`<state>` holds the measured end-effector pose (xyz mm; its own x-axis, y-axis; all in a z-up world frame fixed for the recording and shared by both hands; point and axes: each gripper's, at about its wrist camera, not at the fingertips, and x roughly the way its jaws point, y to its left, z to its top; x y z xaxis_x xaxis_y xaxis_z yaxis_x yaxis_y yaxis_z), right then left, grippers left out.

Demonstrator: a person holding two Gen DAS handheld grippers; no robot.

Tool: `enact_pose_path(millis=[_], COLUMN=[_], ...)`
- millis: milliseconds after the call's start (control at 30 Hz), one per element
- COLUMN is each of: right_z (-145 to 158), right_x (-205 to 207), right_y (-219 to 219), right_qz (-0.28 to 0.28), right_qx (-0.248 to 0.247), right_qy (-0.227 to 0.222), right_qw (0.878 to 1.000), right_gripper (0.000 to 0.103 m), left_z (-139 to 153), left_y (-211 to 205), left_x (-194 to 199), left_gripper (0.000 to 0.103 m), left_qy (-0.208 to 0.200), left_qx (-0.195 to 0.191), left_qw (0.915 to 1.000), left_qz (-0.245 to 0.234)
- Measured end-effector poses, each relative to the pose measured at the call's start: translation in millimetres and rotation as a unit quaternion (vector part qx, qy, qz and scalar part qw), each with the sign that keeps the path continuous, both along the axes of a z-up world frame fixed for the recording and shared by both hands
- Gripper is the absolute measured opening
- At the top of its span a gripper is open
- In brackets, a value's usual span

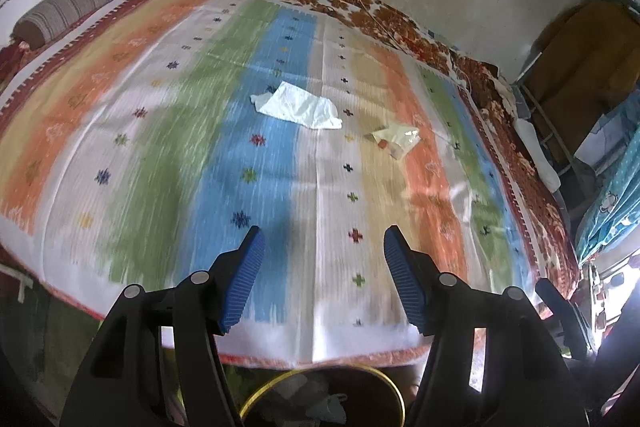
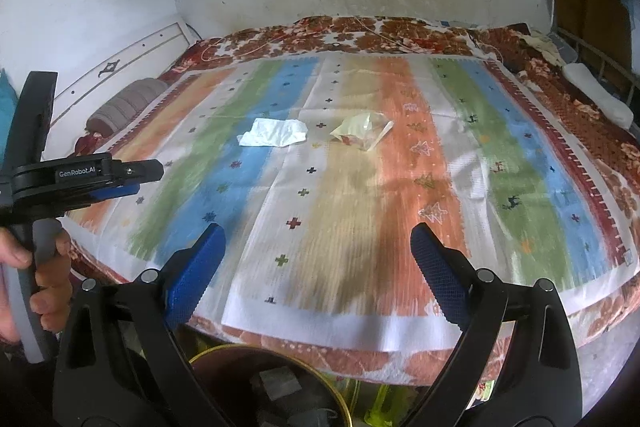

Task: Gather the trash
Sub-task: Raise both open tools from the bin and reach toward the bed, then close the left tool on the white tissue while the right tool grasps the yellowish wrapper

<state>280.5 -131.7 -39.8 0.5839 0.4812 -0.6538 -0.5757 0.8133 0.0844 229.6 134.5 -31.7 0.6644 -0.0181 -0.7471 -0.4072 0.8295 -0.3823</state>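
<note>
One crumpled white tissue (image 1: pixel 298 105), one clear yellowish wrapper (image 1: pixel 396 138) on striped bedspread (image 1: pixel 160 131); left gripper (image 1: pixel 324 267) and right gripper (image 2: pixel 318 259) spread, empty.

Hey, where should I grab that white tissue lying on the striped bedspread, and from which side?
Probably pinch the white tissue at its raised, crumpled middle fold, coming straight down from above with the open left gripper. It lies nearly flat on the bedspread, so its thin edges give the fingers little to catch.
</note>
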Motion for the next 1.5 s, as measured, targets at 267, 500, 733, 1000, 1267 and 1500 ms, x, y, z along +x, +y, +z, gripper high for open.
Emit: enact_pose_path(millis=[267, 500, 733, 1000, 1267, 1500], right_z=[-17.3, -31.1, -44.0, -54.3, -76.1, -83.3], right_x=[39.3, 75.2, 111.2, 151.6, 185.6, 217.0], right_y=[13.6, 28.3, 43.1, 54.5, 72.5, 89.2], right_qz=[0.001, 0.015, 0.020, 0.025, 0.045, 0.058], right_qx=[-0.003, -0.008, -0.013, 0.012, 0.008, 0.008], right_qy=[-0.005, -0.006, 0.000, 0.000, 0.019, 0.041], right_qw=[1.000, 1.000, 1.000, 1.000, 0.999, 0.997], right_gripper=[0.089, 0.089, 0.089, 0.089, 0.089, 0.082], left_z=[-18.0, -33.7, -45.5, -61.8, -81.5, -97.9], left_y=[24.5, 51.7, 75.9, 97.6, 111.0, 125.2], left_x=[27.8, 60.9, 84.8, 120.8, 166.1, 198.6], left_gripper=[0.066, 0.067, 0.070, 0.077, 0.077, 0.077], left_qy=[-0.004, 0.005, -0.007, 0.006, 0.021, 0.045], left_qx=[0.006, 0.005, -0.004, 0.006, 0.037, 0.063], left_qw=[1.0000, 0.9999, 0.9997, 1.0000, 0.9988, 0.9961], left_qz=[0.006, 0.009, 0.022, 0.000, -0.027, -0.042])
